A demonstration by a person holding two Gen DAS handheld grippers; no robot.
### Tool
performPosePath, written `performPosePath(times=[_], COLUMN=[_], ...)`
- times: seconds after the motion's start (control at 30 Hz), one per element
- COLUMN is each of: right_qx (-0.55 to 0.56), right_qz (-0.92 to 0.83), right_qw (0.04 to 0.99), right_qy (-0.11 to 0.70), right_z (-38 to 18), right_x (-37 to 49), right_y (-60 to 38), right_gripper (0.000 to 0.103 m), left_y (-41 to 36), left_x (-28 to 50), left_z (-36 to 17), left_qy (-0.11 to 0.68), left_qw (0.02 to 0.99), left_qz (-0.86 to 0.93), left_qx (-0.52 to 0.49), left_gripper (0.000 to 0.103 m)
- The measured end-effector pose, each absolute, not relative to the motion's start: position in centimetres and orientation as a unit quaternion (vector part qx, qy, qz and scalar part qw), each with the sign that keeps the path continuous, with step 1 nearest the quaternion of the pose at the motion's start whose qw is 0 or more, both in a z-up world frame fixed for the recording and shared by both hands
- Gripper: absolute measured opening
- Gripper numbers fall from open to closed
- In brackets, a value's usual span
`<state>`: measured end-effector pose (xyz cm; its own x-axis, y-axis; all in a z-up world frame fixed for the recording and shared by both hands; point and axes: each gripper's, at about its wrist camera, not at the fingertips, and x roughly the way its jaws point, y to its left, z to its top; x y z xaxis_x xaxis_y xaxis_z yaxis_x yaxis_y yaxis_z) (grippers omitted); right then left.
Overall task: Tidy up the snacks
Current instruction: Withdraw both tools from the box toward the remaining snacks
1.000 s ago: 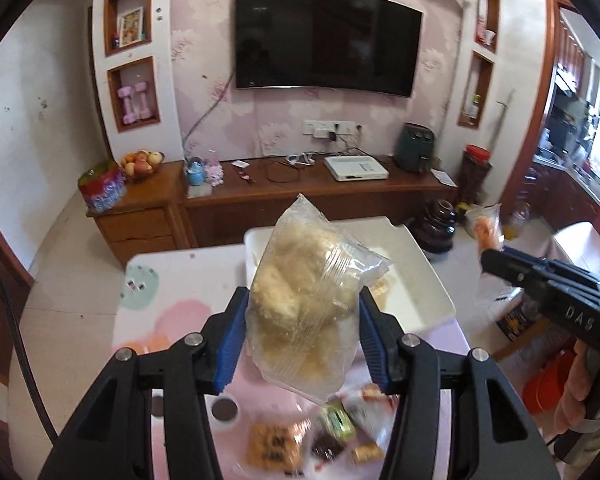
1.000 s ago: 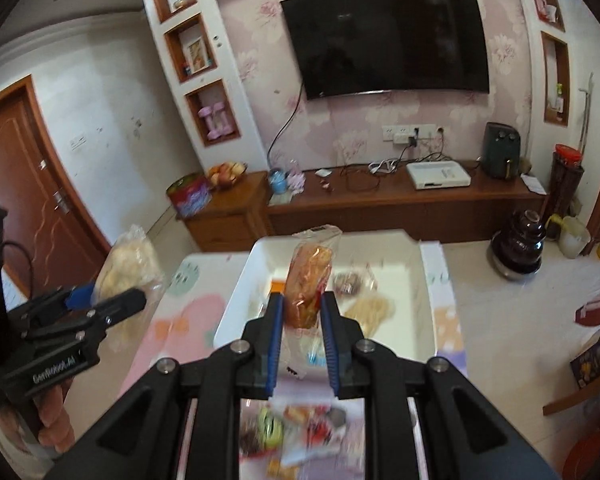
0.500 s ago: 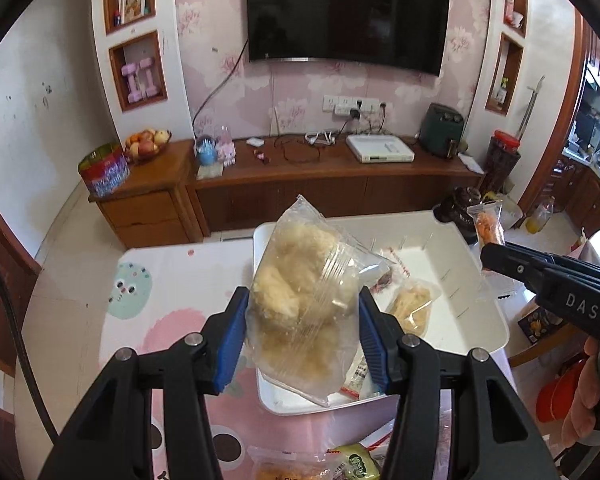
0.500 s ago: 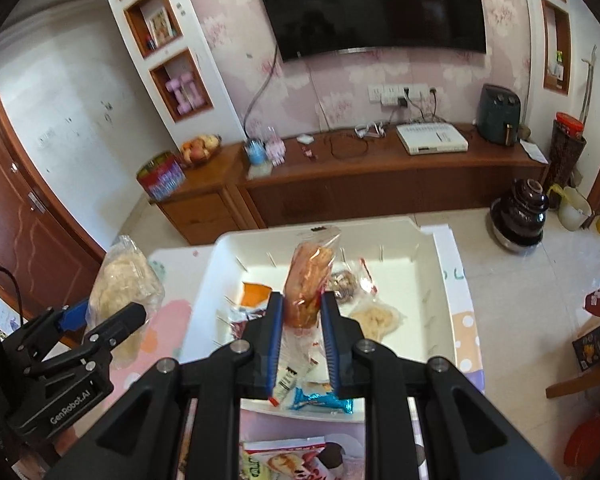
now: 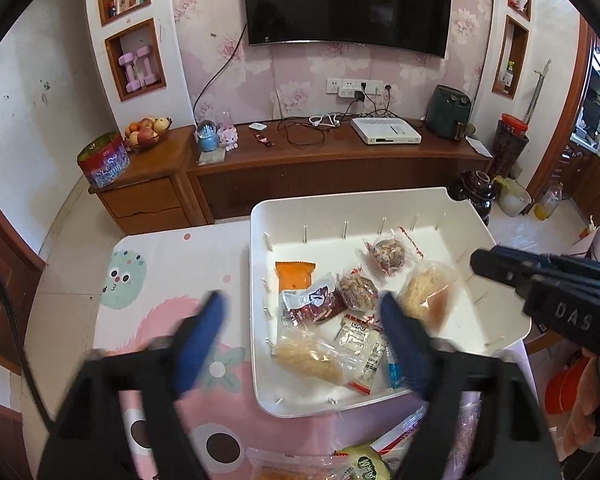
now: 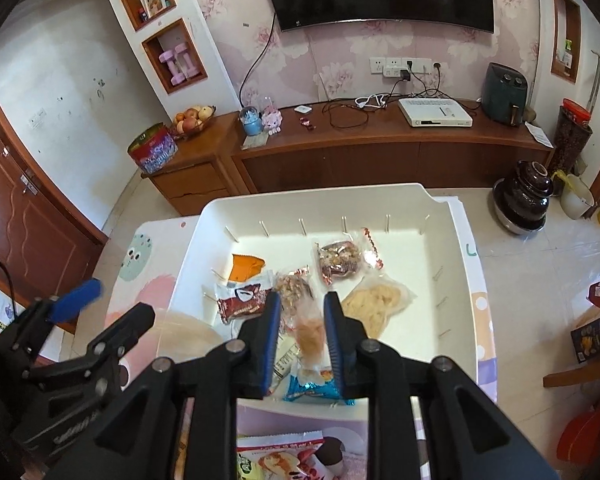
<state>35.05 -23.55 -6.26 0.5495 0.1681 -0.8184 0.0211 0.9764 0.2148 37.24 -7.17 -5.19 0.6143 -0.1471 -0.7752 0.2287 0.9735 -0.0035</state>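
Observation:
My left gripper hangs over the front left corner of the white tray. Its blurred jaws are opening wide with nothing held. Below them a clear bag of pale yellow snack lies in the tray. My right gripper is over the tray's front middle, jaws opening. A blurred orange snack bag hangs loose between its pads. In the right wrist view the left gripper shows at the left, with the pale bag a blur at the tray edge. The right gripper enters the left wrist view from the right.
Several wrapped snacks lie in the tray: an orange packet, a red-brown packet, nut clusters. More packets lie on the pink cartoon tablecloth in front. A wooden cabinet stands behind.
Both grippers have come down over the tray and opened. The pale bag has left the left jaws and dropped into the tray. The orange bag is loose between the right pads.

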Motion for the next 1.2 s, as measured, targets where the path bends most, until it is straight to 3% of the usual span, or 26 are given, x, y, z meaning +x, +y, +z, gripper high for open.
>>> performPosePath(times=[0.07, 0.17, 0.67, 1.03, 1.2], right_qx=[0.094, 0.089, 0.091, 0.077, 0.059], right_qz=[0.040, 0.038, 0.035, 0.057, 0.068], right_qw=[0.875, 0.877, 0.879, 0.891, 0.898], right_qy=[0.474, 0.471, 0.466, 0.444, 0.431], right_z=[-6.3, -6.2, -5.2, -1.7, -1.1], right_x=[34.8, 34.4, 31.0, 23.5, 19.2], right_y=[-23.4, -23.1, -23.3, -22.6, -21.6], right_gripper=[0.037, 0.040, 0.041, 0.041, 0.047], left_y=[-7.1, -7.2, -6.2, -3.0, -1.4], left_x=[37.0, 36.8, 33.1, 26.2, 21.9], left_z=[-5.1, -5.1, -2.6, 1.5, 2.2], left_qy=[0.425, 0.433, 0.420, 0.395, 0.378], left_qw=[0.897, 0.892, 0.899, 0.910, 0.917], left_qz=[-0.117, -0.123, -0.115, -0.115, -0.117], left_qx=[0.042, 0.045, 0.050, 0.045, 0.053], left_gripper=[0.097, 0.097, 0.097, 0.097, 0.097])
